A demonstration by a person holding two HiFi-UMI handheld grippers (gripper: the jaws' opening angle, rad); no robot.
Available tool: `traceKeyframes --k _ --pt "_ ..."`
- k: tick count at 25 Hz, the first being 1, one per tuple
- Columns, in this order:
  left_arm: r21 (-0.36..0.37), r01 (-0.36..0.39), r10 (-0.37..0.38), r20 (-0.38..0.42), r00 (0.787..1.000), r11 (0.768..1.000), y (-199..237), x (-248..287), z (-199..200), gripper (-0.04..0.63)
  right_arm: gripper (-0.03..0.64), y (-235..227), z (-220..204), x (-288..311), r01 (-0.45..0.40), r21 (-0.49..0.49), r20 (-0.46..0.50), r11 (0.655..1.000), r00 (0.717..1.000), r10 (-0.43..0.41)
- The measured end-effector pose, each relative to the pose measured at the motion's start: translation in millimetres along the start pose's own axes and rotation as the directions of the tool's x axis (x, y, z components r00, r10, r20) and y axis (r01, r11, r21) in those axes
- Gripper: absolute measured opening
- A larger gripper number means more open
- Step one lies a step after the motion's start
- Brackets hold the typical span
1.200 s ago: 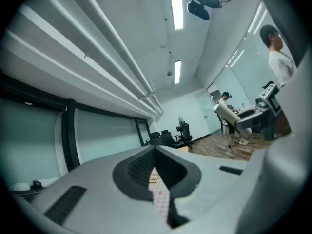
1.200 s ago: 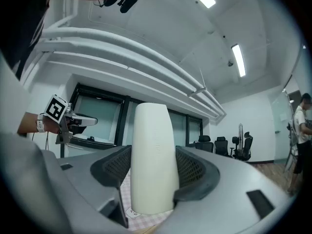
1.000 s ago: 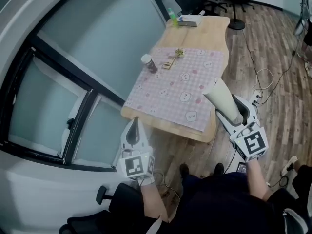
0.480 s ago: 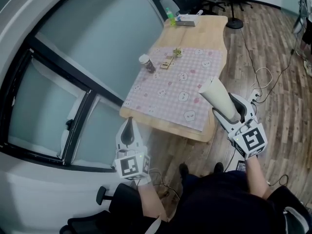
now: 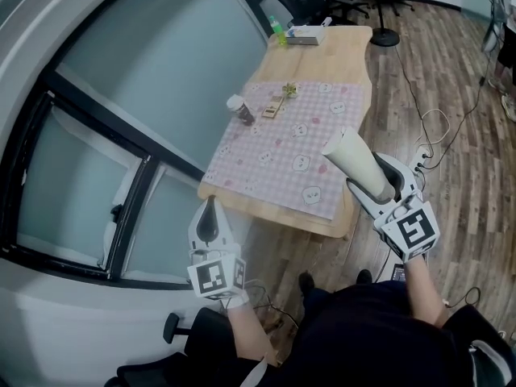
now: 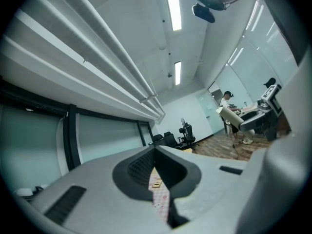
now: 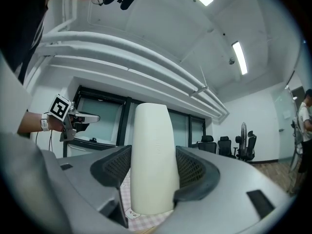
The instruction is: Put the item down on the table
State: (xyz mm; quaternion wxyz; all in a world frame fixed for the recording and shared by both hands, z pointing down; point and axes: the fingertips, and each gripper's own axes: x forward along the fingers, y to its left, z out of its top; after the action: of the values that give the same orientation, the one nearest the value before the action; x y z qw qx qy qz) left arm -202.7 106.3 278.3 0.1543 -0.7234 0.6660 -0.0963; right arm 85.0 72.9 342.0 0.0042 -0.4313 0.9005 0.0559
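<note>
The tall cream-white tapered cylinder (image 5: 353, 160) is clamped between the jaws of my right gripper (image 5: 377, 185), up in the air by the near corner of the light wooden table (image 5: 355, 63), not yet set down. My left gripper (image 5: 211, 210) hangs off to the side, jaws pressed together on nothing. I judge this is the carry. Next I bring the cylinder over the pink checked cloth (image 5: 294, 139), lower it until the base rests flat, then let go.
</note>
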Motion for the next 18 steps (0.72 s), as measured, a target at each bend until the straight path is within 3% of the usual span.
traceKeyframes --k 7,12,18 --pt "0.088 0.009 -0.01 0.006 1.0 0.996 -22.3 8.3 16.1 0.0 0.296 -10.1 -6.3 -10.6 0.017 0.028 -0.007 0.999 1.0 -0.017" --pt "0.065 0.072 -0.071 -0.011 0.997 0.995 -35.7 12.5 12.9 0.0 0.295 -16.8 -13.4 -13.8 0.031 0.057 -0.015 0.998 0.999 -0.03" --pt "0.023 0.076 -0.075 -0.042 0.996 0.997 -29.6 22.0 -1.2 0.0 0.295 -14.0 -21.9 1.3 0.017 0.075 -0.045 0.997 0.999 -0.014"
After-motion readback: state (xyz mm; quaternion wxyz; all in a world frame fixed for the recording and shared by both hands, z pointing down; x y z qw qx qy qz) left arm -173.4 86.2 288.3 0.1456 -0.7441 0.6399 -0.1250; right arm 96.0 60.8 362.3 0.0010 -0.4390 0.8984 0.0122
